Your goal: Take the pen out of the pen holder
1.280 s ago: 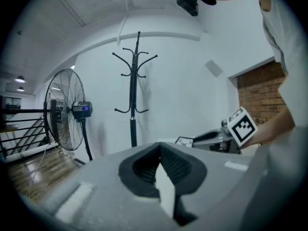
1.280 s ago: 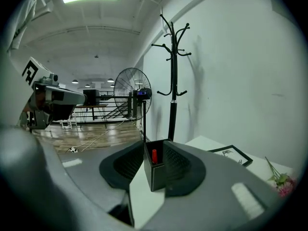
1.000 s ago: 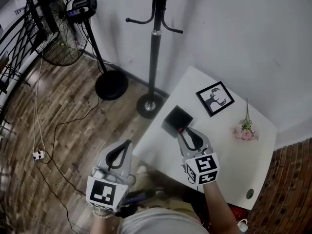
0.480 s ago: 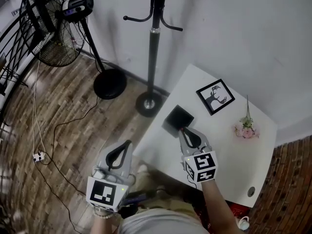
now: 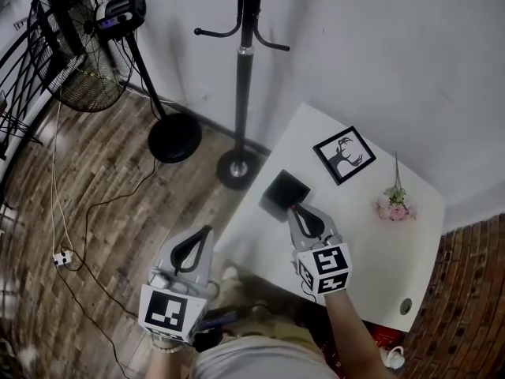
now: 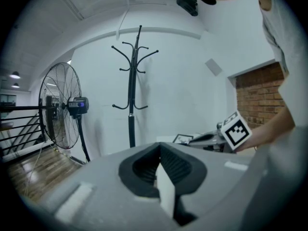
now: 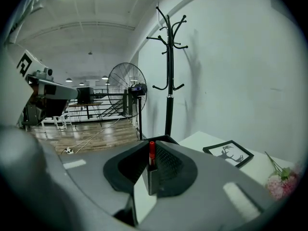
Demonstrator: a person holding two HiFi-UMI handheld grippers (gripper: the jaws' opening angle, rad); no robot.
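A black square pen holder stands near the left corner of the white table. A red pen rises from it. My right gripper reaches to the holder's near edge. Its jaws have just been closing, and they are pinched on the pen's red top, as the right gripper view shows. The holder's rim peeks out just beyond the jaws. My left gripper hangs off the table's left side above the wooden floor, shut and holding nothing.
A black-framed deer picture and a pink flower sprig lie farther back on the table. A black coat stand rises just beyond the table's left corner. A floor fan stands at far left. A cable and power strip lie on the floor.
The right gripper's jaws have drawn in from wide apart onto the red pen. Both hands stay where they were; the left gripper looks the same.
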